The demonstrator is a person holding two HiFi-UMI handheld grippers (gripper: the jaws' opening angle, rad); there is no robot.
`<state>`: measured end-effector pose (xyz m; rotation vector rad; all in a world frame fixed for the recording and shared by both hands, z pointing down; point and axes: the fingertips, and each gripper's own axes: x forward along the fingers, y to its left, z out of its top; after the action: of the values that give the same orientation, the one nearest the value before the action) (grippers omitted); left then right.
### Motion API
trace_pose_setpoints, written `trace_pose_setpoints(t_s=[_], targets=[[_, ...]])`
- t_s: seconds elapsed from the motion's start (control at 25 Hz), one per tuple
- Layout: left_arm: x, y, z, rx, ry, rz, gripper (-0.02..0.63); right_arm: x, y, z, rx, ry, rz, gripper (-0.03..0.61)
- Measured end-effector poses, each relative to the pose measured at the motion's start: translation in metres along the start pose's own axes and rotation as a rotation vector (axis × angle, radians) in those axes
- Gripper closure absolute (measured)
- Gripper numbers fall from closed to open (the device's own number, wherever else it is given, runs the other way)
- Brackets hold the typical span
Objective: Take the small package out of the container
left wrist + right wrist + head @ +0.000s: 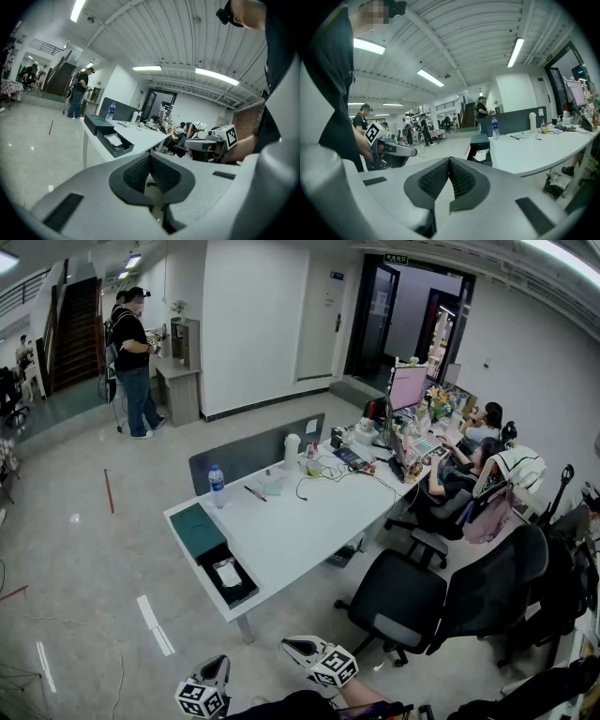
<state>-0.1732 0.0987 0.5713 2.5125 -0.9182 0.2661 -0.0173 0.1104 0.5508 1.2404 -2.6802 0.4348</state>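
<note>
Left gripper (150, 161): jaws together, nothing between. Right gripper (449, 165): likewise together, empty. Small package (228, 574) lies in the open container (242, 598) on the table (300, 526), well ahead of both fingertips. Judgement: nothing done; approach, grasp and lift-out remain.

Open floor (94, 559) before table (300, 526), chairs (403, 601) beside
</note>
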Motion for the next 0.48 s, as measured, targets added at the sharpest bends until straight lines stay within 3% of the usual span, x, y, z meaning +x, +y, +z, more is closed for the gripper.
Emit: trace_pose_setpoints(t_s=[0.24, 0.48], targets=[[0.018, -0.015, 0.015, 0.017, -0.023, -0.036, 0.606, -0.015, -0.013, 0.009, -0.023, -0.024, -0.038, 0.554], [0.012, -0.022, 0.015, 0.02, -0.033, -0.02, 0.606, -0.02, -0.01, 0.009, -0.018, -0.042, -0.032, 0.552]])
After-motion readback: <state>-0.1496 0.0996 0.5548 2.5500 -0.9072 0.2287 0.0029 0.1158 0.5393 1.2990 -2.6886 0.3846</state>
